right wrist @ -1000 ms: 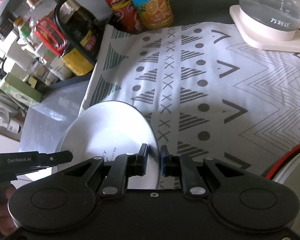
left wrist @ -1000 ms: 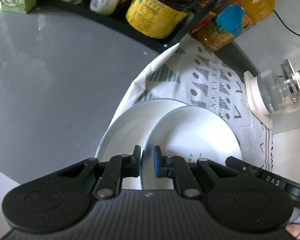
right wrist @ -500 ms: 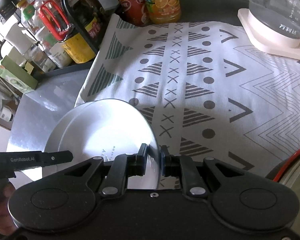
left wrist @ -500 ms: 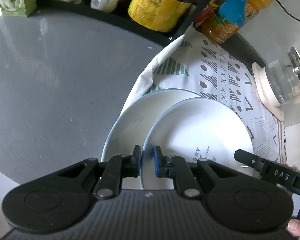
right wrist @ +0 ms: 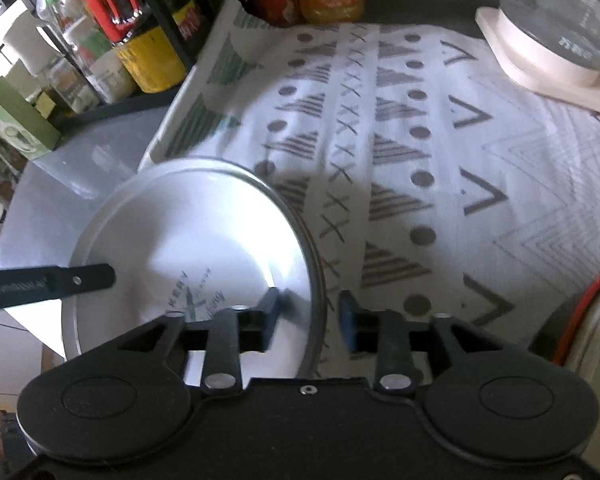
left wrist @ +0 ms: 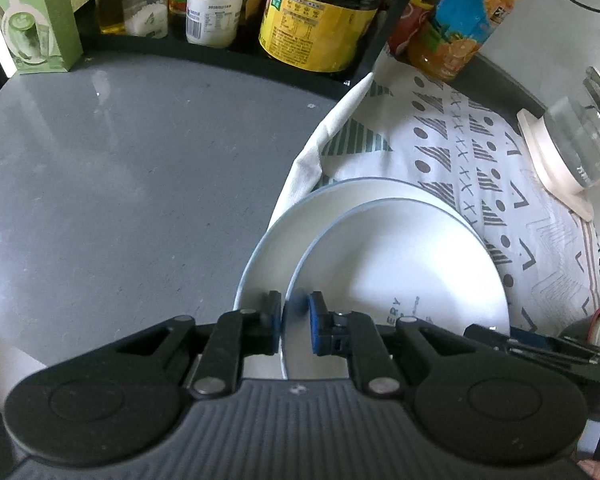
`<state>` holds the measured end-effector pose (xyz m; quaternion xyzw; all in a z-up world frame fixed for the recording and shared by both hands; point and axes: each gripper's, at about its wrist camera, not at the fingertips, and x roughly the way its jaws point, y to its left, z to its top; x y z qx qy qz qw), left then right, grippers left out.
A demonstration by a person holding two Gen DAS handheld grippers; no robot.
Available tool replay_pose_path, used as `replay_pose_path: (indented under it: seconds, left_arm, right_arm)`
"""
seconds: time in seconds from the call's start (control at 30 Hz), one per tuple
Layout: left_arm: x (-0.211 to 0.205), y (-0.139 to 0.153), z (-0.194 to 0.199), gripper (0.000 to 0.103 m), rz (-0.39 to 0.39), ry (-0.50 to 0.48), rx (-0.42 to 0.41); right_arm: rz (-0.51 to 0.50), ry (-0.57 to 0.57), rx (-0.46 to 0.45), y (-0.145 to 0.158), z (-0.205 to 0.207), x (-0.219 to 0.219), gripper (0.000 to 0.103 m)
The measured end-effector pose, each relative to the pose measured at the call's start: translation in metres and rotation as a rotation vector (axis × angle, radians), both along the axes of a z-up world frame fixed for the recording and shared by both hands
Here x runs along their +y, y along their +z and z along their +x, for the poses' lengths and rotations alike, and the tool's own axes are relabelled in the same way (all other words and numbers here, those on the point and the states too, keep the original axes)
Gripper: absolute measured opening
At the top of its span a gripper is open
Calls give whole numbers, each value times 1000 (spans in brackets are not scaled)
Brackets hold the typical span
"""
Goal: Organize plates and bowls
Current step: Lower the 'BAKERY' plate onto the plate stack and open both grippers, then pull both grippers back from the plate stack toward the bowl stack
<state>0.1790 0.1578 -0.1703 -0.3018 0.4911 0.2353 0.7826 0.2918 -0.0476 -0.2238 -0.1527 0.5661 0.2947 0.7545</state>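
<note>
Two white plates with a blue-grey rim are stacked at the left edge of a patterned cloth (left wrist: 480, 148). The upper plate (left wrist: 400, 264) overlaps the lower plate (left wrist: 272, 252). My left gripper (left wrist: 293, 314) has its jaws a little apart around the upper plate's near rim. In the right wrist view the upper plate (right wrist: 188, 252) lies flat, and my right gripper (right wrist: 308, 316) is open with the plate's right rim between its fingers. The left gripper's finger (right wrist: 48, 280) reaches over the plate from the left.
A rack of bottles and jars (left wrist: 316, 12) lines the back of the grey counter (left wrist: 120, 184). An orange juice bottle (left wrist: 464, 28) stands behind the cloth. A glass kettle on a white base (right wrist: 548, 40) stands at the right. A red-rimmed pot (right wrist: 580, 316) is at the right edge.
My right gripper has opened and let go of the upper plate, which now lies on the lower one. My left gripper's jaws have parted slightly. Both views shifted a little.
</note>
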Motion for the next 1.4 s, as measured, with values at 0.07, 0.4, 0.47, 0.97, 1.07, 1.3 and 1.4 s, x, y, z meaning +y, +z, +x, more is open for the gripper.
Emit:
replay_pose_path:
  seconds: [0.07, 0.4, 0.47, 0.97, 1.07, 1.3, 1.4]
  left_arm:
    - [-2, 3, -2, 13, 12, 3, 7]
    - [-16, 18, -15, 15, 84, 5, 23]
    - [-18, 19, -19, 15, 83, 9, 22]
    - [-32, 39, -51, 68, 81, -16, 1]
    - [-32, 42, -56, 75, 73, -18, -9]
    - [-33, 54, -62, 85, 49, -20, -55]
    - [-37, 65, -60, 87, 67, -52, -78]
  right_arm:
    - [2, -12, 7, -1, -4, -5, 49]
    - [55, -67, -11, 11, -24, -25, 67]
    - [71, -73, -22, 17, -29, -30, 70]
    - [201, -52, -157, 71, -67, -49, 90]
    - [224, -67, -177, 78, -73, -55, 95]
    - [224, -117, -234, 93, -81, -72, 102]
    - [220, -139, -239, 97, -84, -79, 102]
